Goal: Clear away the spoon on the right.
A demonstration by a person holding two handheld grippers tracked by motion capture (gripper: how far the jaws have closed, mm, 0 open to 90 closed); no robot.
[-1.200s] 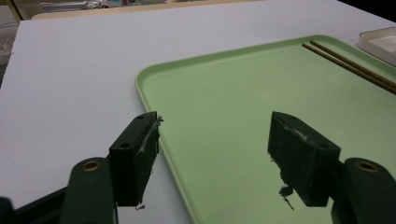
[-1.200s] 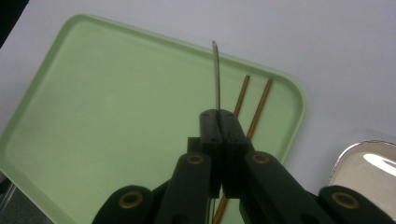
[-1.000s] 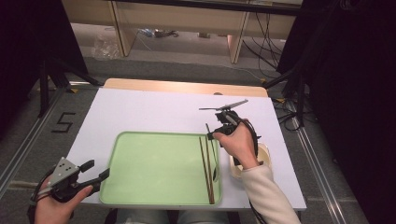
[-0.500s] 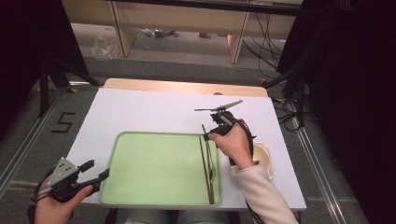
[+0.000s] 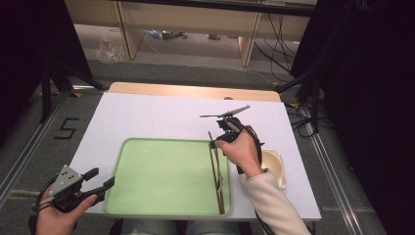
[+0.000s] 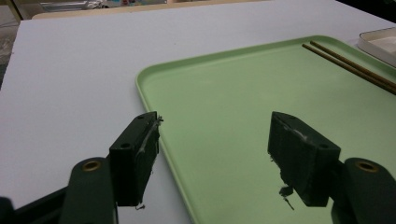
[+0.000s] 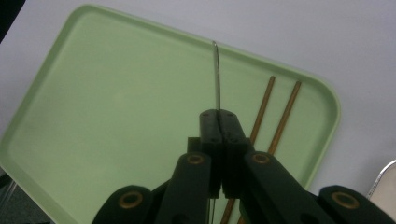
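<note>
**Over the green tray, a thin metal piece pinched in the right tool**

At the near left corner of the surface (image 5: 161, 115), the left tool (image 5: 100, 180) is resting in the person's left hand (image 5: 61, 215), just off the tray's left edge. Its two black pads are standing wide apart with nothing between them, and in the left gripper view (image 6: 212, 154) they are pointing across the tray's near corner toward the far side.

In the middle, the green tray (image 5: 161, 176) is lying flat on the white sheet that covers the surface. Its broad floor is bare on the left and centre. Along its right side, two brown chopsticks (image 5: 218, 176) are lying side by side, roughly parallel to the tray's right rim; they also show at the far right of the left gripper view (image 6: 350, 65) and just right of the jaws in the right gripper view (image 7: 273, 116).

Further right, the right hand (image 5: 242, 152) is holding the right tool (image 5: 215, 142) above the tray's far right corner. Its jaws are pressed tight together (image 7: 218, 116), gripping the end of a thin, slightly curved metal piece (image 7: 217, 74) that is sticking out ahead of them over the tray floor, left of the chopsticks. What kind of utensil it is cannot be told.

At the right edge of the surface, a pale shallow dish (image 5: 274, 164) is sitting just beside the tray, partly behind the right wrist.
</note>
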